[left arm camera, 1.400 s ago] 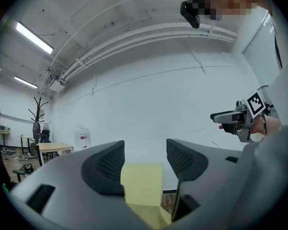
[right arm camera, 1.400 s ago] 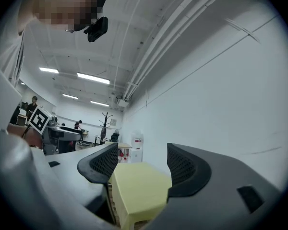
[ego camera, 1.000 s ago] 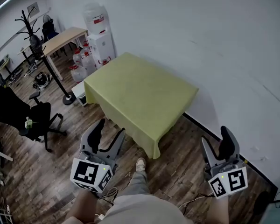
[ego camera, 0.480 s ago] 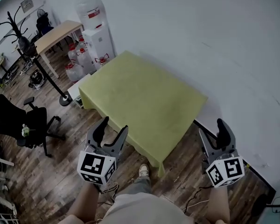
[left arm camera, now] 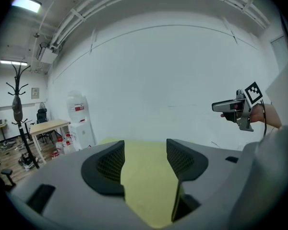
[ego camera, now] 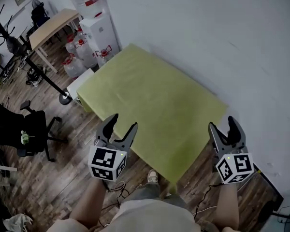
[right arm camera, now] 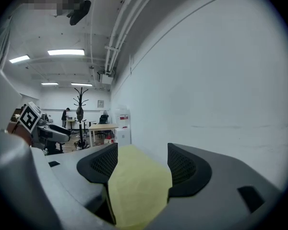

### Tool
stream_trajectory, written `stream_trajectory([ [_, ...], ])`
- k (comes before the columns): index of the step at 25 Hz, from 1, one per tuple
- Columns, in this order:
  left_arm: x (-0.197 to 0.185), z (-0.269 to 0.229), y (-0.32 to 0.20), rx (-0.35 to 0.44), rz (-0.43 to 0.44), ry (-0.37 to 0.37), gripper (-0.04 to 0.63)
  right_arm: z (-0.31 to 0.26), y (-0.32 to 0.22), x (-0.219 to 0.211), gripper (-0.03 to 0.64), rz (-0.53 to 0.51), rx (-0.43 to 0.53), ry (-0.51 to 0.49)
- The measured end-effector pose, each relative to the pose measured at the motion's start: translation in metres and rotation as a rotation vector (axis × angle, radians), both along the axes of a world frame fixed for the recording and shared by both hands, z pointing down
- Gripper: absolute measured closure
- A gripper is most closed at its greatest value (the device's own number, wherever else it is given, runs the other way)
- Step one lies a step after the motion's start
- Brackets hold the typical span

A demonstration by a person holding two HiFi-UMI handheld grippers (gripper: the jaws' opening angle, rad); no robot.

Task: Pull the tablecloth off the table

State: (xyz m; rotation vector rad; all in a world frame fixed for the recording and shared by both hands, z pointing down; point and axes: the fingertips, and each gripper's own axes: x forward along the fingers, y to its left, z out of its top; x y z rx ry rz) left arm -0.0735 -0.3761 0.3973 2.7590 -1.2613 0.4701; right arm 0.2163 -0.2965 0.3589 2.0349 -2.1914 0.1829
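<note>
Nearest me, at the lower left of the head view, my left gripper (ego camera: 123,122) has its jaws wide apart with nothing between them. At the lower right, my right gripper (ego camera: 223,124) is also spread wide and empty. In each gripper view the gap between the jaws shows only cloth lying beyond them, not cloth held. Between the two grippers and just past them, the yellow-green tablecloth (ego camera: 150,100) covers the whole table at frame centre, its near corner hanging down toward my feet. I judge this to be the approach step, with no grip made. The next move calls for lowering both grippers to the near hanging edge, closing on the fabric and drawing it back evenly. Farther off, at the upper left, stand a water dispenser (ego camera: 94,23) and a wooden desk (ego camera: 50,25).
</note>
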Motion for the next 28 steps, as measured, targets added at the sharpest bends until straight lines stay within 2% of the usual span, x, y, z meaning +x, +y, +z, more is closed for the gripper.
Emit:
stream_trajectory([
  [7,0.005,0.053,-0.045,-0.087,0.004,-0.038,0.322,0.066,-0.062,0.005,0.287,-0.021,-0.105,-0.045],
  [14,0.026,0.113,-0.075,-0.191,-0.041,-0.067,0.322,0.131,-0.106,0.031,0.288,-0.056,-0.224,-0.069],
  [19,0.032,0.157,-0.083,-0.285,-0.105,-0.029,0.324,0.182,-0.123,0.042,0.288,-0.071,-0.300,-0.062],
  [24,0.040,0.202,-0.088,-0.333,-0.139,-0.126,0.324,0.224,-0.145,0.064,0.288,-0.045,-0.342,-0.066],
  [28,0.044,0.237,-0.092,-0.371,-0.167,-0.187,0.324,0.267,-0.155,0.071,0.287,-0.070,-0.414,-0.049],
])
